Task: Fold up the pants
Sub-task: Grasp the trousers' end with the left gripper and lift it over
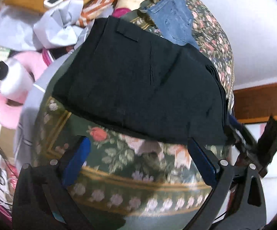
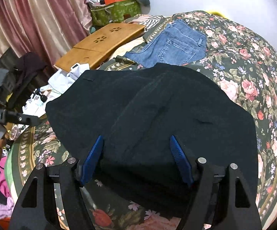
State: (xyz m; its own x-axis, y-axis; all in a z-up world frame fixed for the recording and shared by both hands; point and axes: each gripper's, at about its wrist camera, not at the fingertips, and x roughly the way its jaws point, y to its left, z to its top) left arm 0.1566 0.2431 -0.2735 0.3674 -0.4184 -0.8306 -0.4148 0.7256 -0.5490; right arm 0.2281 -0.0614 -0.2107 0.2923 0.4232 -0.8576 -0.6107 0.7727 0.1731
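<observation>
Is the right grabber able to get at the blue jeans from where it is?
Probably not straight away. The right gripper sits open over the folded black pants, which lie between it and the blue jeans. Lifting over them looks possible; nothing covers the jeans.

Both wrist views look steeply down (close) at shared black pants [image 1: 138, 80].

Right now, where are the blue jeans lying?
In the right wrist view, the blue jeans lie flat on the floral bedspread, just beyond the folded black pants and right of the wooden board.
</observation>
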